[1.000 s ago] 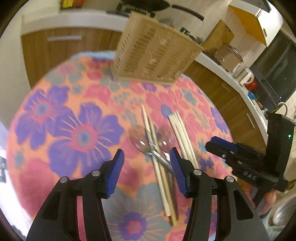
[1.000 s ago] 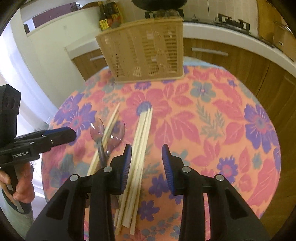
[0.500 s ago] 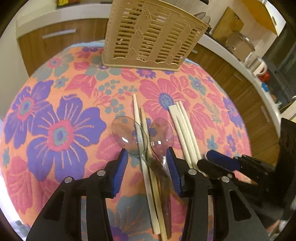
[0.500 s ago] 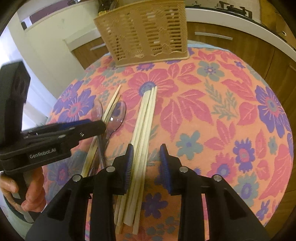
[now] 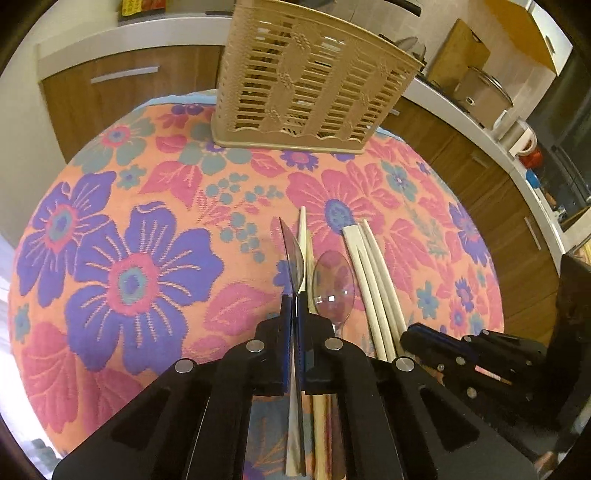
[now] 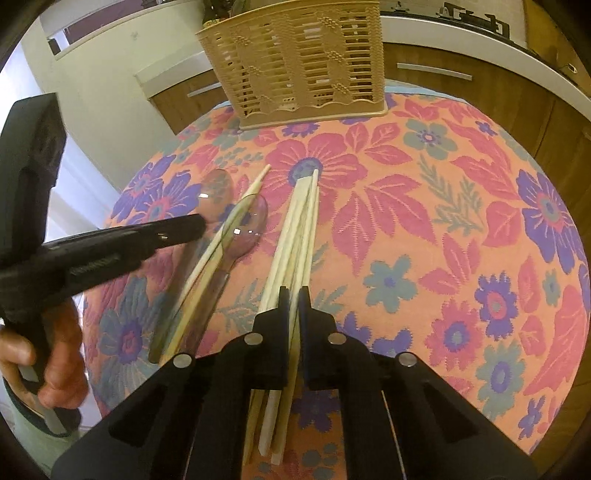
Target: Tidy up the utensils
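Already my left gripper (image 5: 293,306) pinched a clear spoon (image 5: 293,254) edge-on while my right gripper (image 6: 294,299) clamped one chopstick (image 6: 303,221), so I feared either thin piece twisting loose.

You've got a round table w/ floral cloth (image 5: 140,273), orange w/ purple and pink flowers. Behind its far edge: wood cabinets (image 5: 122,88) under a white counter (image 5: 155,33). Off the table's right edge, in the left wrist view, a lidded pot (image 5: 484,94) and a white kettle (image 5: 522,138) on the counter.
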`<move>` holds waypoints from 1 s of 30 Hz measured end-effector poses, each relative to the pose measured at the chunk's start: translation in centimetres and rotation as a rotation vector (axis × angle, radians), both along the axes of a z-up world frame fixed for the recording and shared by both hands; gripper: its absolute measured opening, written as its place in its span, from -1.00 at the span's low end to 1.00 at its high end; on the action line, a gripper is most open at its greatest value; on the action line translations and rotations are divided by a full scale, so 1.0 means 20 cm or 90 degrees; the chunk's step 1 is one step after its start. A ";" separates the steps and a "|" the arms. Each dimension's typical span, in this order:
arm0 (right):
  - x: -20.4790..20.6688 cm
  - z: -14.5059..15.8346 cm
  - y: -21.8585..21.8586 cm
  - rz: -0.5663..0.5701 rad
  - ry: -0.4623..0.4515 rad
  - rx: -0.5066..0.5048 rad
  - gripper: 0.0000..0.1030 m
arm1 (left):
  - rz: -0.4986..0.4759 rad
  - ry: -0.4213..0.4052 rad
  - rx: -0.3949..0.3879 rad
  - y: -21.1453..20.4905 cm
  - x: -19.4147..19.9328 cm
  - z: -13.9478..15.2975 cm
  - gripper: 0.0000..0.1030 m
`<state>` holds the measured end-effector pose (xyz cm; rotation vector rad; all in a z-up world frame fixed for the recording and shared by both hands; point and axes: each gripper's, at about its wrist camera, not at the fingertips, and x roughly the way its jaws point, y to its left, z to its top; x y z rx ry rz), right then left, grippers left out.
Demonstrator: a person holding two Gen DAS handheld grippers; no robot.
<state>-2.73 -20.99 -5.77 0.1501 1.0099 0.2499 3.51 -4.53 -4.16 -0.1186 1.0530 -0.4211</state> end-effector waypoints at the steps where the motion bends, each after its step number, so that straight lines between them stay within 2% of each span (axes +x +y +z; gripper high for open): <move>1: 0.00 0.00 0.00 -0.002 0.000 0.001 -0.95 | 0.000 0.001 -0.001 0.01 0.00 0.00 -0.99; 4: -0.01 0.01 -0.04 -0.010 0.000 0.011 -0.95 | 0.002 0.007 0.001 0.07 0.01 -0.01 -0.98; 8: -0.03 0.04 -0.11 -0.028 0.002 0.040 -1.00 | -0.015 0.031 -0.029 0.15 0.00 -0.02 -0.98; 12: -0.02 0.04 -0.19 -0.051 0.007 0.035 -1.00 | -0.009 0.046 -0.041 0.23 0.02 -0.03 -0.97; 16: -0.02 0.03 -0.20 -0.050 0.014 0.037 -0.98 | -0.008 0.037 0.008 0.24 0.03 -0.03 -0.91; 18: -0.01 0.03 -0.18 -0.032 0.020 0.038 -0.94 | -0.013 0.025 0.028 0.23 0.01 -0.03 -0.56; 20: 0.00 0.02 -0.16 -0.016 0.027 0.034 -0.81 | -0.014 0.012 0.064 0.21 0.00 -0.02 -0.46; 21: 0.01 0.02 -0.15 -0.010 0.031 0.030 -0.74 | -0.018 0.005 0.084 0.21 -0.01 -0.02 -0.46; 25: 0.04 0.01 -0.12 0.005 0.053 0.013 -0.73 | -0.039 -0.015 0.149 0.15 -0.03 -0.03 -0.46; 30: 0.10 -0.01 -0.12 0.016 0.075 0.010 -0.73 | -0.057 -0.030 0.188 0.09 -0.02 -0.05 -0.49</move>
